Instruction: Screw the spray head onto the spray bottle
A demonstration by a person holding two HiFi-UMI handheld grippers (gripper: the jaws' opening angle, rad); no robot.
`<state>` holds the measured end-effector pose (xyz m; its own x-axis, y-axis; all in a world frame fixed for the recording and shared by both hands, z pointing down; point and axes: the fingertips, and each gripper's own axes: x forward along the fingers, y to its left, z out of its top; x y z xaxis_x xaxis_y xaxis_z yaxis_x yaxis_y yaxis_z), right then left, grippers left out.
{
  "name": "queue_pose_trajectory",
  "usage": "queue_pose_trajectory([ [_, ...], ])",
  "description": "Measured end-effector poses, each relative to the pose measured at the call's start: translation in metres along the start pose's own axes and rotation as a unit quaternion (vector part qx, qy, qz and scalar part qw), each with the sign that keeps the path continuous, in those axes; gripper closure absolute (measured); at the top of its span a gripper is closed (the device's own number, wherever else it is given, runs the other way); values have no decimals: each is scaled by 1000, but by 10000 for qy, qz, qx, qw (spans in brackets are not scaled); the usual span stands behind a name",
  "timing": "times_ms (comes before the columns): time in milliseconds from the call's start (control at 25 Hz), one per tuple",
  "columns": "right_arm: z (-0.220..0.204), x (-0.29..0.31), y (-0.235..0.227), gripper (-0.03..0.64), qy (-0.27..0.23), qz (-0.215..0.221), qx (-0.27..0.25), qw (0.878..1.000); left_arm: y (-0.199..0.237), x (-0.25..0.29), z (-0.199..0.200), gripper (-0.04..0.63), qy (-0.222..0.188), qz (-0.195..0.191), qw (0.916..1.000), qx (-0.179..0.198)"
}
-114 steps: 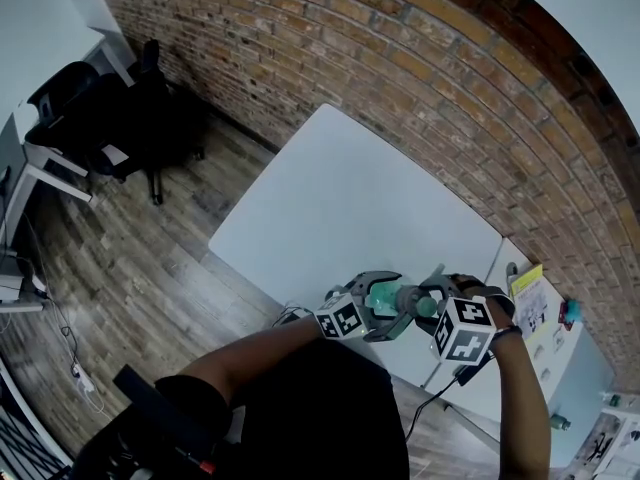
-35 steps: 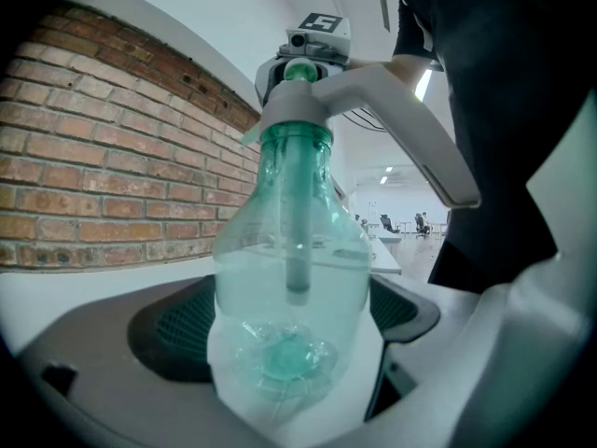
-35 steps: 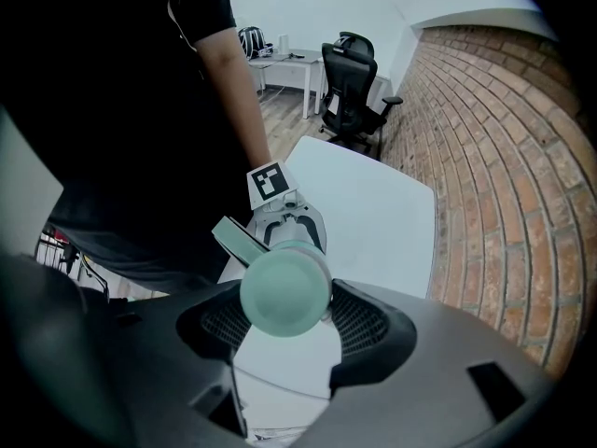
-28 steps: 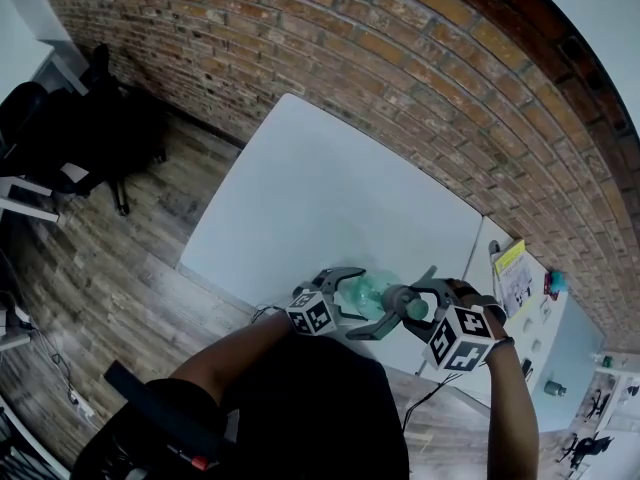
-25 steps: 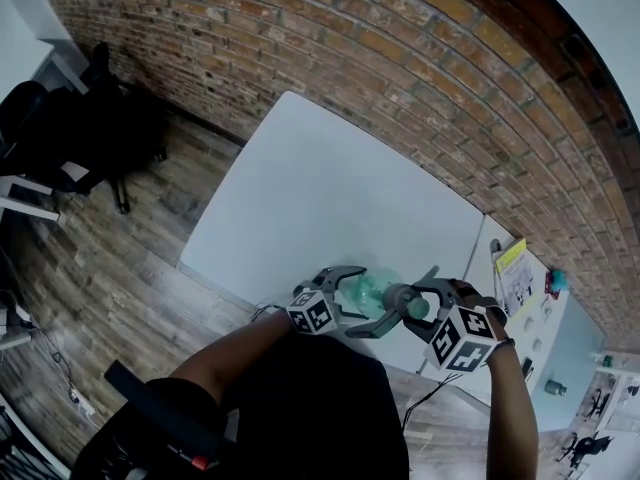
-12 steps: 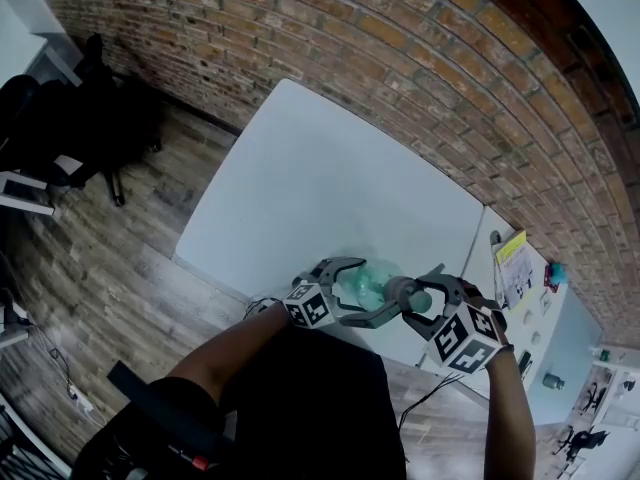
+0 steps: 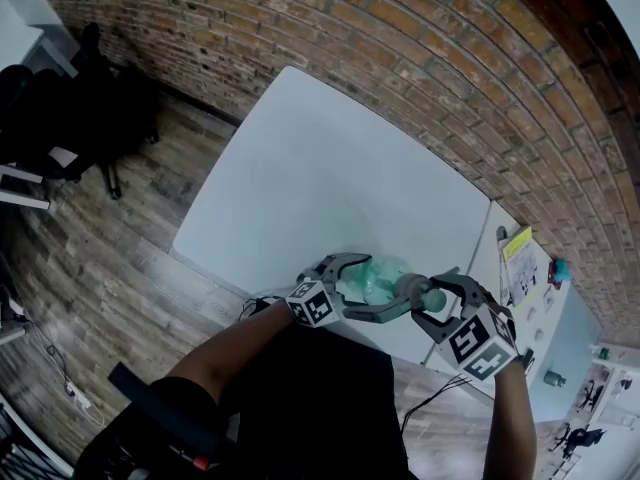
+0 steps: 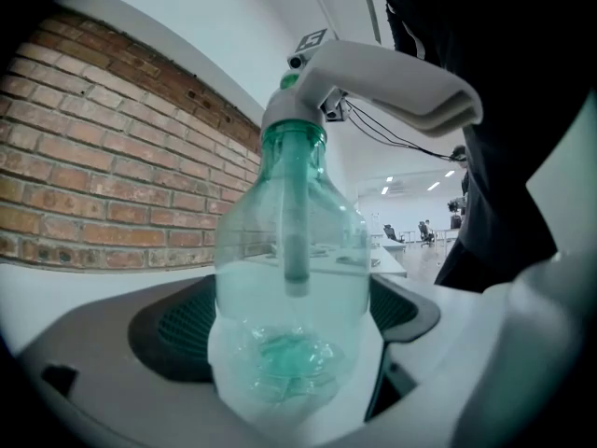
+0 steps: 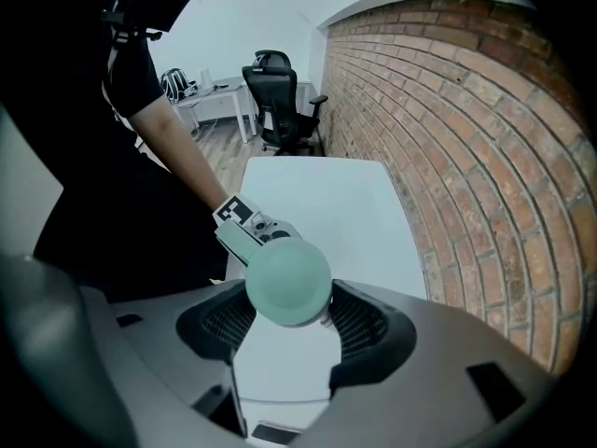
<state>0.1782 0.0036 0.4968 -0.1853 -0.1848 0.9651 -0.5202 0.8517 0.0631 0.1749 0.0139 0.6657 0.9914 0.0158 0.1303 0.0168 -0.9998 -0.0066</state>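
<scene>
Left gripper (image 7: pixel 360 290) clamps the spray bottle (image 8: pixel 289 287); right gripper (image 7: pixel 436 298) grips the spray head (image 8: pixel 373 77), already seated on the neck. Final tightening probably remains.

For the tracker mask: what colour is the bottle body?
A translucent green-tinted plastic spray bottle; clearest in left gripper view.

No readable text, label, brand, number or sign shows anywhere.
</scene>
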Motion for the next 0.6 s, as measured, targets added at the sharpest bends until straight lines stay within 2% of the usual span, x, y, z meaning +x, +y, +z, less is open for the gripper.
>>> queue_pose_trajectory([
  [400, 0, -1, -1, 359, -64, -46, 510, 9987, -3, 5, -10, 87, -62, -56, 9999, 142],
  [600, 3, 0, -1, 359, -54, -91, 595, 9982, -1, 1, -10, 87, -41, -75, 9999, 97],
])
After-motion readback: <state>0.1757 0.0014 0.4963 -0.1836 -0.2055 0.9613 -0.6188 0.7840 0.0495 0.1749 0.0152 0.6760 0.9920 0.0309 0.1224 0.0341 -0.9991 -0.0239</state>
